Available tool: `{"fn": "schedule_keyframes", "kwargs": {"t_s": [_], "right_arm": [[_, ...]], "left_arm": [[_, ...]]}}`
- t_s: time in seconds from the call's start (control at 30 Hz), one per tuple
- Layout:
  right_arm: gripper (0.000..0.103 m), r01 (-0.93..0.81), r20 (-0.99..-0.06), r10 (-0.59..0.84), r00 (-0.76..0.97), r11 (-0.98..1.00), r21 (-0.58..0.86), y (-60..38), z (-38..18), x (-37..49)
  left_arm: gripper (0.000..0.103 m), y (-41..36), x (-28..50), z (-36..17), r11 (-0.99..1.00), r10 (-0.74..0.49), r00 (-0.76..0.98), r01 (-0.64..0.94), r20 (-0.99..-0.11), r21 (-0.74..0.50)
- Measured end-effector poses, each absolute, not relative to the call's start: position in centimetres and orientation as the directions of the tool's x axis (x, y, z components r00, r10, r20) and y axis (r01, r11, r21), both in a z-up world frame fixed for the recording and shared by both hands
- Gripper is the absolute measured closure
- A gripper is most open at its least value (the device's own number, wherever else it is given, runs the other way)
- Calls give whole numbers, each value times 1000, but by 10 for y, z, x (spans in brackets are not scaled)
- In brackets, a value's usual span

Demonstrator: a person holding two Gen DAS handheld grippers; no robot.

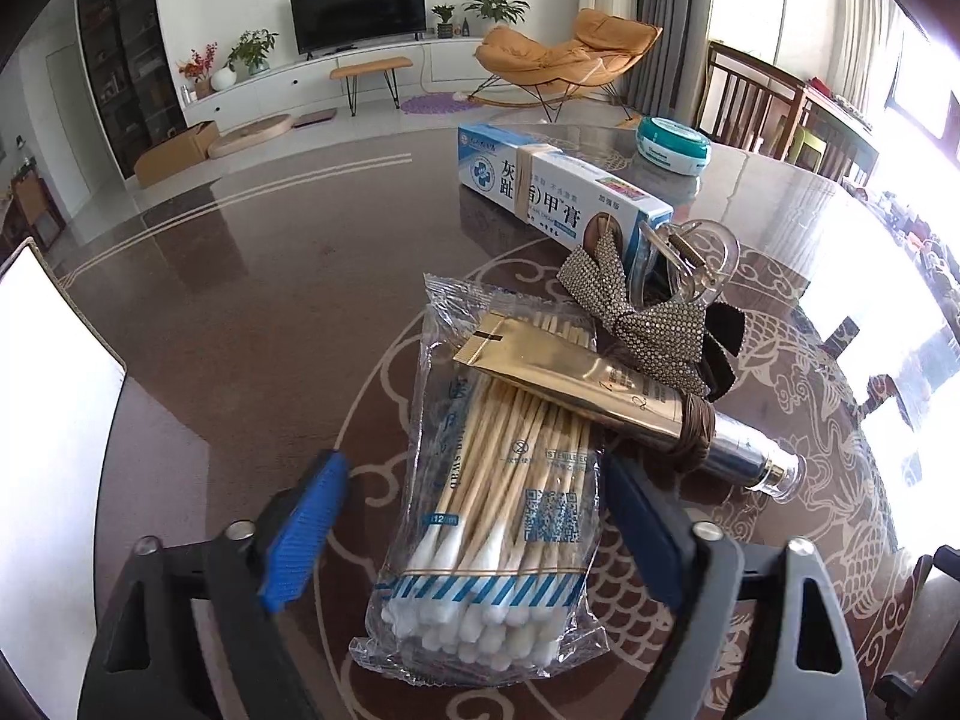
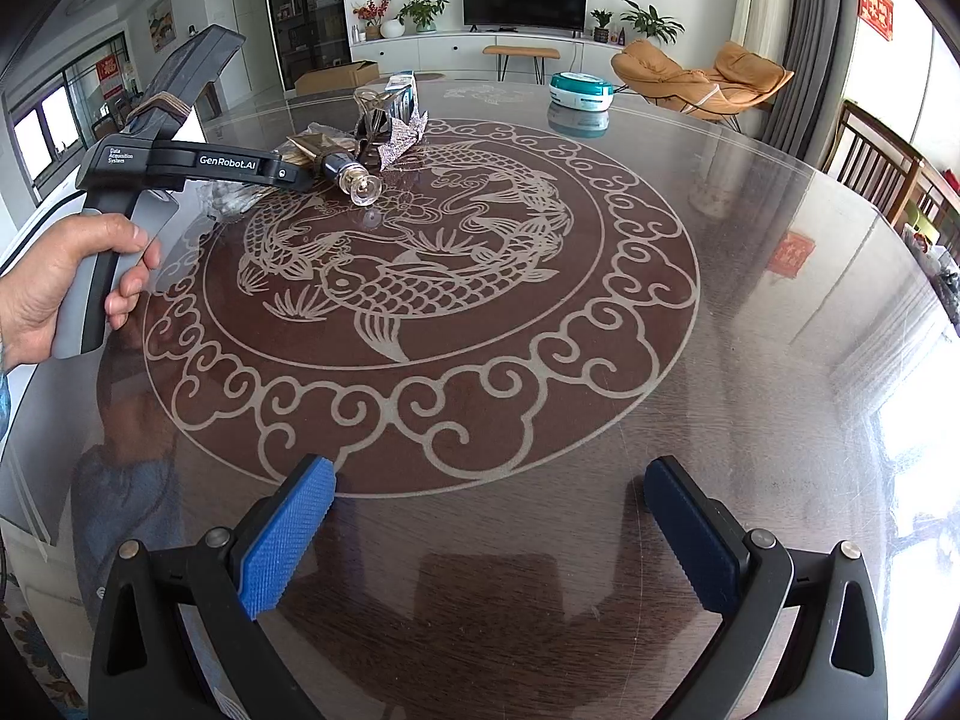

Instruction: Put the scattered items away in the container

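Observation:
A clear pack of cotton swabs point(image 1: 492, 516) lies on the round glass table between the blue pads of my open left gripper point(image 1: 480, 516); the jaws stand on either side of it and do not touch it. A gold tube point(image 1: 576, 384) lies across the pack's far end, with a rhinestone bow point(image 1: 630, 318), a clear hair clip point(image 1: 696, 258) and a blue-white ointment box point(image 1: 564, 186) beyond. A teal-lidded jar point(image 1: 673, 144) stands farther back and also shows in the right wrist view point(image 2: 581, 90). My right gripper point(image 2: 489, 531) is open and empty over bare table. A white container edge point(image 1: 54, 396) is at the left.
The left gripper's body and the hand holding it point(image 2: 66, 288) show at the left of the right wrist view, over the item pile point(image 2: 360, 144). Wooden chairs point(image 2: 888, 168) stand at the table's right side. The table point(image 2: 750, 300) has a carved fish pattern.

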State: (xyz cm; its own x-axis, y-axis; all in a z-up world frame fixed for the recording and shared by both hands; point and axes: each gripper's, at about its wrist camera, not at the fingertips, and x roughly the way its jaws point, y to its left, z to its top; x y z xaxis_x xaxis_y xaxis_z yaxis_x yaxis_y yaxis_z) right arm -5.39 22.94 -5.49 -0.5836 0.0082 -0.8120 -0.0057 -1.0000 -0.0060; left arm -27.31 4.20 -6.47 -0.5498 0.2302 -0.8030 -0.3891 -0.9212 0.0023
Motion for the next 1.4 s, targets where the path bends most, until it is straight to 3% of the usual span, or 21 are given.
{"fn": "schedule_keyframes", "kwargs": {"t_s": [0.1, 0.17, 0.6, 0.7, 0.87, 1.4], "right_arm": [[0, -6, -812, 8, -584, -1000, -6, 229, -55, -54], [0, -6, -812, 8, -584, -1000, -6, 230, -55, -54], [0, -6, -812, 8, -584, -1000, -6, 229, -55, -54], [0, -6, -812, 9, -583, -1000, -6, 229, -55, -54], [0, -9, -813, 15, -582, -1000, -12, 228, -55, -56], [0, -6, -813, 13, -582, -1000, -11, 207, -57, -83]], "left_arm": [[54, 33, -262, -63, -937, 217, -571, -349, -792, -4], [56, 27, -249, -64, -944, 202, -579, -330, -790, 1], [57, -37, -121, -65, -974, 163, -598, -225, -785, -31], [57, -44, -118, -65, -979, 168, -602, -197, -781, -59], [56, -32, -118, -66, -981, 108, -611, -192, -784, 15], [55, -34, -120, -65, -981, 110, -612, -191, -784, 12]]}}
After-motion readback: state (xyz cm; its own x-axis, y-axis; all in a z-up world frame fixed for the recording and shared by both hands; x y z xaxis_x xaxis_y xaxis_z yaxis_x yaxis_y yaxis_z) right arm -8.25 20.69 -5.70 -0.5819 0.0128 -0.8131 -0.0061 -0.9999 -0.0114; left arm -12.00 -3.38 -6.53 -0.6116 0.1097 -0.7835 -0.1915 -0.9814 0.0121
